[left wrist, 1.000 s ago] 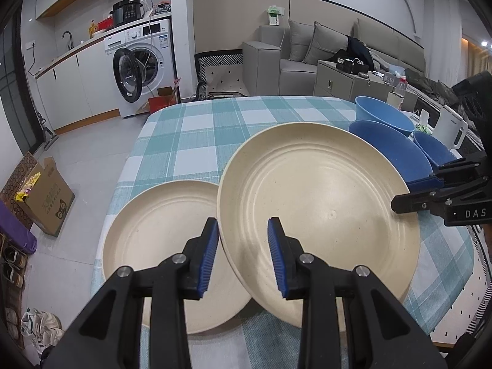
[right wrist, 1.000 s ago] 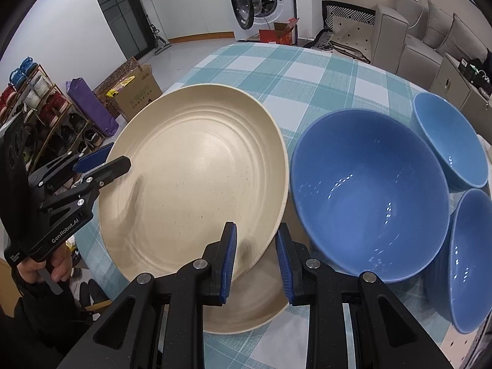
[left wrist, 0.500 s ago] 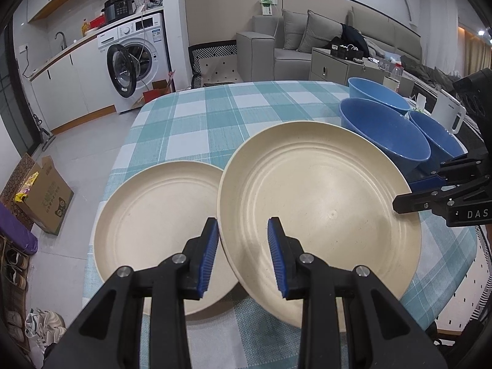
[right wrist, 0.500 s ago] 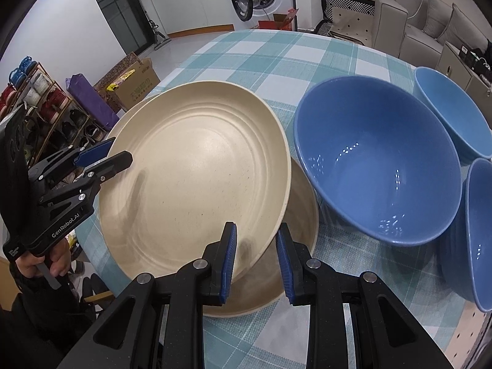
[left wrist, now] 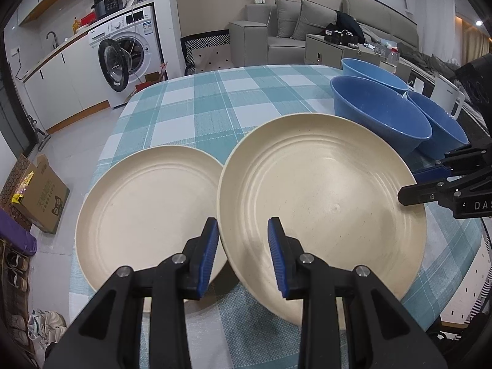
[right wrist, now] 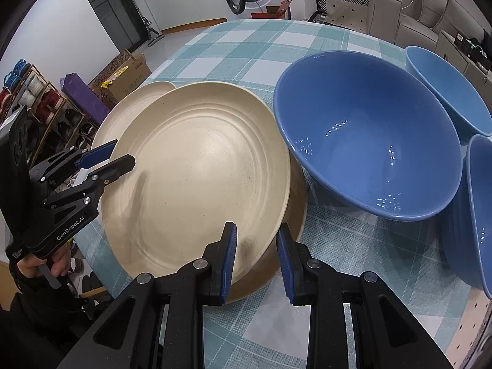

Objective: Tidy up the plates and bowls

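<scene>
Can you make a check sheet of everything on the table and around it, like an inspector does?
Surface: table, checked cloth.
Job's things: top plate above lower plate; side plate next to them; three blue bowls side by side.
Clutter: nothing seen on table.
Tongs: left tongs and right tongs each straddle top plate's rim; grip unclear.
Cables: nothing seen on table.
Surroundings: washer, sofa, box, shoe rack.

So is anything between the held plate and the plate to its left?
Nothing visible. The held plate and left plate are rim beside rim, the left plate bare; the blue bowls are on the far side.
</scene>
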{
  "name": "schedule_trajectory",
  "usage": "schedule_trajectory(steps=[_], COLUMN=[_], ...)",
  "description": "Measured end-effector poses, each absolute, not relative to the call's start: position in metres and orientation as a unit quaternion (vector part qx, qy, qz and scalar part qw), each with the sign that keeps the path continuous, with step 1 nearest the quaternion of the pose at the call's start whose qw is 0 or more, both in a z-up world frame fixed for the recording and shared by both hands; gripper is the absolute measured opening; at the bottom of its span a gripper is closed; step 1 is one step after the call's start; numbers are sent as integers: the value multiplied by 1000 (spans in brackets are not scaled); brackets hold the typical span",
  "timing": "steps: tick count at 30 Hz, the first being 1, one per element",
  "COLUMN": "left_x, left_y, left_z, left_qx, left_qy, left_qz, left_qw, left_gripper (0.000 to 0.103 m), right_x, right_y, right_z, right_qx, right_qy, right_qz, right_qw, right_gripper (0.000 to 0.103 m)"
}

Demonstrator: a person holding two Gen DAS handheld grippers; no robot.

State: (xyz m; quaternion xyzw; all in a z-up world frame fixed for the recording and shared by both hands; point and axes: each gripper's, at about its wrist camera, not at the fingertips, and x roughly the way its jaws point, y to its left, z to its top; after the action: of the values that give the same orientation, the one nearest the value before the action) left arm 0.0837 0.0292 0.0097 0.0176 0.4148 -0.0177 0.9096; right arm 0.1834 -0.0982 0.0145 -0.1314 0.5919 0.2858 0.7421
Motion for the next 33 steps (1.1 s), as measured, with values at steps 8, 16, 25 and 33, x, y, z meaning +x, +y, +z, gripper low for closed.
schedule_trajectory(steps=[8,16,25,33], left_x=[87,89,91,90], left_y=[20,16,7,1], left_z=[2,-4,-9,-12], left_qx=[34,42,62,78], left_qy=[423,429,433,433], left_qz=[-17,-17,-17,-18], left_qw=[905,902,899,898], left_gripper=[31,31,31,39], right_x=[188,186,186,184], right_y=[-101,-97,-99,-96], right_z=[5,2,-7,-10], right_qx=[-131,-158,-174,-177], right_qy=[602,596,597,596], right_qz=[278,269,257,257], right_qw=[737,739,740,740], right_gripper=[28,28,28,28])
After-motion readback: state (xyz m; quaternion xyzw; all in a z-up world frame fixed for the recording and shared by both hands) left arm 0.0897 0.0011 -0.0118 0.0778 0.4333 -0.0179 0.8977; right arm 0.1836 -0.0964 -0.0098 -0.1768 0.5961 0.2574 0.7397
